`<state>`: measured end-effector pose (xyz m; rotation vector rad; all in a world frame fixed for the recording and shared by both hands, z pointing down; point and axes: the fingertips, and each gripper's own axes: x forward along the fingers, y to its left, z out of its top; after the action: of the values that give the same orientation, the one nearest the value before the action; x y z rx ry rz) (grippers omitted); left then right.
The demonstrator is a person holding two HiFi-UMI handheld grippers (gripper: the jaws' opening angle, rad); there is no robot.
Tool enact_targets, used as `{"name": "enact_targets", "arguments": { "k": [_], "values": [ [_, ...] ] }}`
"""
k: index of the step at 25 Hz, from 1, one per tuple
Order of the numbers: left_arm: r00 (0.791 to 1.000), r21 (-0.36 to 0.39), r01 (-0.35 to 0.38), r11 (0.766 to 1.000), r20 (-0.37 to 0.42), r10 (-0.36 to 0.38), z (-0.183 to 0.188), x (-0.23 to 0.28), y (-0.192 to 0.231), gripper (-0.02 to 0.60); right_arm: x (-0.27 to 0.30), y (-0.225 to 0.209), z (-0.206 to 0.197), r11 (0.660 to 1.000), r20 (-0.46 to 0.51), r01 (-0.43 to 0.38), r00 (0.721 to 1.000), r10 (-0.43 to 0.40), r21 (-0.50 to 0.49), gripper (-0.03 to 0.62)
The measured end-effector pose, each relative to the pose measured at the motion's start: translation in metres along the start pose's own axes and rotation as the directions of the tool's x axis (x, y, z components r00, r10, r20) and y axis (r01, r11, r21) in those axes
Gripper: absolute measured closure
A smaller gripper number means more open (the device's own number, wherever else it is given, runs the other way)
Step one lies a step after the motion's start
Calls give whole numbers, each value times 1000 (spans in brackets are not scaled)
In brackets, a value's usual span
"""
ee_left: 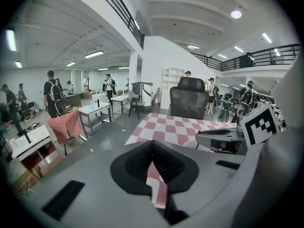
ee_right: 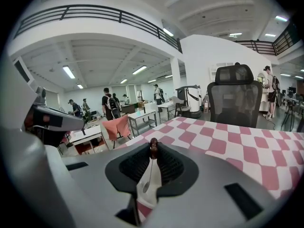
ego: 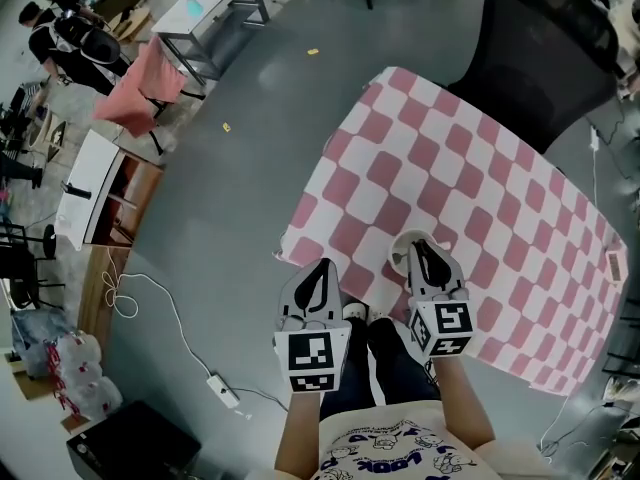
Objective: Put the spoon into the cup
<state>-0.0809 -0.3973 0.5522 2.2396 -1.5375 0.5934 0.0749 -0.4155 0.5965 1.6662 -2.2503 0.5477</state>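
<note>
A white cup (ego: pixel 403 247) stands near the front edge of the pink-and-white checked table (ego: pixel 480 198), half hidden under my right gripper (ego: pixel 424 253). In the right gripper view, that gripper (ee_right: pixel 153 143) is shut on the spoon (ee_right: pixel 149 171). The spoon's brown handle end sticks up between the tips, and its thin metal shaft and bowl hang down over something white, probably the cup. My left gripper (ego: pixel 320 276) hovers to the left, by the table's front corner. Its jaws (ee_left: pixel 152 144) meet at the tips with nothing between them. The right gripper (ee_left: pixel 227 137) also shows at the right in the left gripper view.
A black office chair (ego: pixel 545 48) stands at the table's far side. A small flat object (ego: pixel 612 265) lies at the table's right edge. On the grey floor to the left are a cable and power strip (ego: pixel 224 389). Desks (ego: pixel 100 183) and people are further off.
</note>
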Motion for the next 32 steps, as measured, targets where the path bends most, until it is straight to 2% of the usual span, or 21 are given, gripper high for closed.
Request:
{"name": "enact_targets", "arguments": {
  "k": [11,19,24,32],
  "values": [
    [1000,-14,-9,1000,-19,8,-8,1,7,568,11,-4,-14,1000,-43,7,999,-7,0,536],
    [1000,-15,-6,1000,-13,5,-7,0,6,568,8,-16,-18,996,-63,53,996,-57,-74,530],
    [1000,-14,-1,1000,-12,1,-6,2,0,568,5,-26,-23,984,-79,84,992,-97,-155,522],
    [1000,-15,-7,1000,-13,7,-7,1,-3,568,5,-42,-35,977,-109,119,984,-139,-176,487]
  ]
}}
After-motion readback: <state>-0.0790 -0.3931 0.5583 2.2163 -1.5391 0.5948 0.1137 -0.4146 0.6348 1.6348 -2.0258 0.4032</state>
